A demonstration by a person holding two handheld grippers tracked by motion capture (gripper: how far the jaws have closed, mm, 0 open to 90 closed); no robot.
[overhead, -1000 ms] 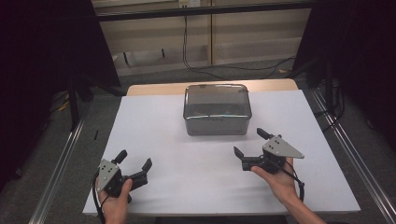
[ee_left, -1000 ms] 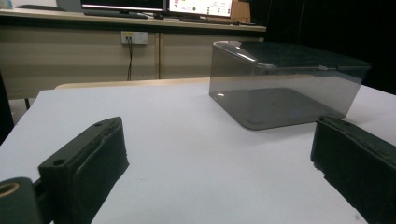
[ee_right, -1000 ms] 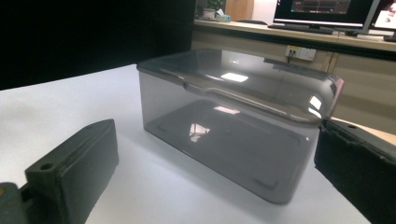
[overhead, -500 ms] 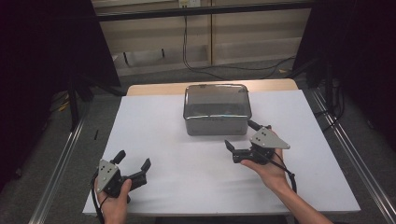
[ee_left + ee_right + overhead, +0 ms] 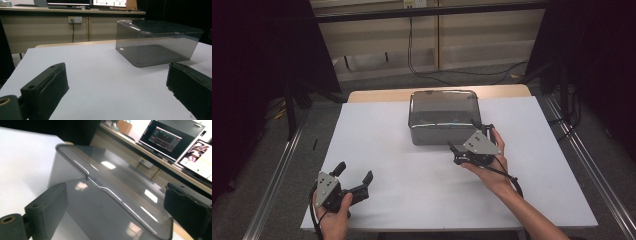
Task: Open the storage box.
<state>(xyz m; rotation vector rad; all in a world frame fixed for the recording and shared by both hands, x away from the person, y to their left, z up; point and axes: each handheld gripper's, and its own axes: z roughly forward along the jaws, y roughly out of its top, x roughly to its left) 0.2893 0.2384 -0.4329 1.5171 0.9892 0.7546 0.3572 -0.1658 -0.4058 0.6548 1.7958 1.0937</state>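
At the near left corner of the white table [image 5: 402, 165], the left gripper [image 5: 353, 181] rests in a hand just above the surface, its jaws spread wide with nothing between them. Toward the table's far middle stands a smoky transparent box [image 5: 443, 116] with its lid on. Just beside the box's near right corner, the right gripper [image 5: 472, 137] is held up to the lid's edge, jaws wide and only just starting to close, not yet pressing on the box.
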